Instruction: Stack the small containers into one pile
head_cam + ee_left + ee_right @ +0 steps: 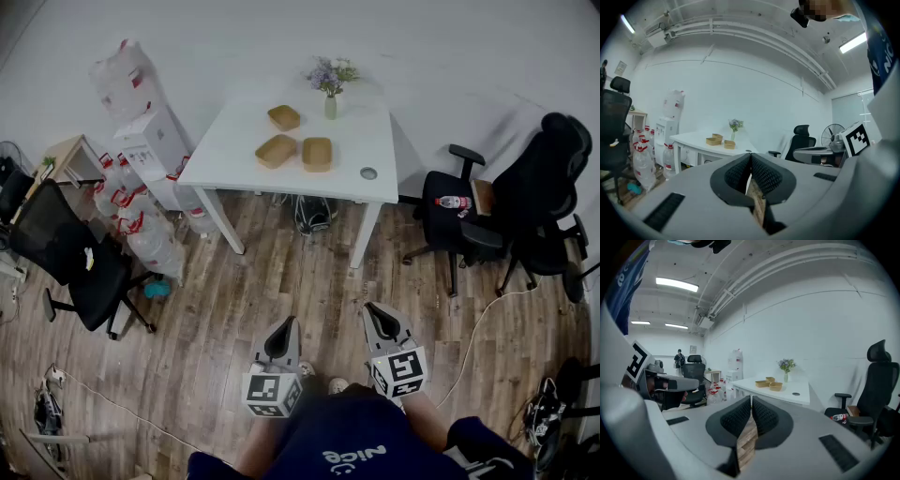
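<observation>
Nearest the cam: the person's dark shirt (347, 455) is filling the bottom edge of head view, w/ both tools sticking out just ahead of it over the wood floor (281, 262). The left hand-held gripper (289, 323) is hovering w/ its jaws closed and nothing btwn them; in left gripper view the ribbed pads (766, 176) are meeting at the tip. The right hand-held gripper (375, 311) is hanging near it, likewise closed & empty, and its pads (736, 418) are touching in right gripper view. Both are pointing toward the white tabletop (234, 150), well apart from it.

The task's things are sitting unstacked on that tabletop. The rear container (284, 117) is lying toward the back, near the vase (330, 105) of flowers. The left container (276, 151) & right container (317, 154) are lying side by side further forward, just beside each other. All three are brown, open-topped and upright. A small round disc (368, 173) is resting near the front right corner.

Around the table: a black chair (539, 187) is standing to the right, w/ a 2nd seat beside it carrying a bottle (453, 202). To the left, a water dispenser (150, 141) is standing by a cluster of water jugs (150, 239), and another black chair (66, 253) is standing further left.
</observation>
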Tool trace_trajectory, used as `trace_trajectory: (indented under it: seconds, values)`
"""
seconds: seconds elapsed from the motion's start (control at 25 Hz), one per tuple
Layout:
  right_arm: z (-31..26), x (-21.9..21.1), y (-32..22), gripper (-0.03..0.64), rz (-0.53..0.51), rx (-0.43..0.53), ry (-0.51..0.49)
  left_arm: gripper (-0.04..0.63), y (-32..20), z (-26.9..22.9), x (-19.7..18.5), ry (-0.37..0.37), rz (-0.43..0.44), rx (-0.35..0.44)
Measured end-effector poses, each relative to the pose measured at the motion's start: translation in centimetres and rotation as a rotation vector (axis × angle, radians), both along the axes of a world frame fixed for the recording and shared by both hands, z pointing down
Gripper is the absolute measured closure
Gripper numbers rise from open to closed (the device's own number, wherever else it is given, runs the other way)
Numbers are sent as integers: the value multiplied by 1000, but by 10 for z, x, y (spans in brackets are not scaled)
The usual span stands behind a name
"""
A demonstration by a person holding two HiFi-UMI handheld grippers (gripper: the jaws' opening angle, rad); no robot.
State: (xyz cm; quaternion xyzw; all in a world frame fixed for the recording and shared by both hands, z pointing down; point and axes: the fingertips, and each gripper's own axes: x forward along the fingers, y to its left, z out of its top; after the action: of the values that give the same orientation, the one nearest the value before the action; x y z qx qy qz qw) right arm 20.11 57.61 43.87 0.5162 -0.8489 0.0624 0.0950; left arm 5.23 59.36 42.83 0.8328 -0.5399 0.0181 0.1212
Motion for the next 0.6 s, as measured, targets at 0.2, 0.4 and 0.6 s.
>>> trace_trajectory:
  seconds: [0.2, 0.4, 0.6]
  values:
    - [6, -3, -5, 565, 0, -17, 3, 577, -9, 4, -4, -23, -3, -9]
    - [11, -14, -18, 565, 11, -30, 24, 577, -23, 9, -18, -14, -1, -22]
    - [13, -23, -40, 563, 50, -40, 6, 577, -46, 7, -38, 13, 18, -8]
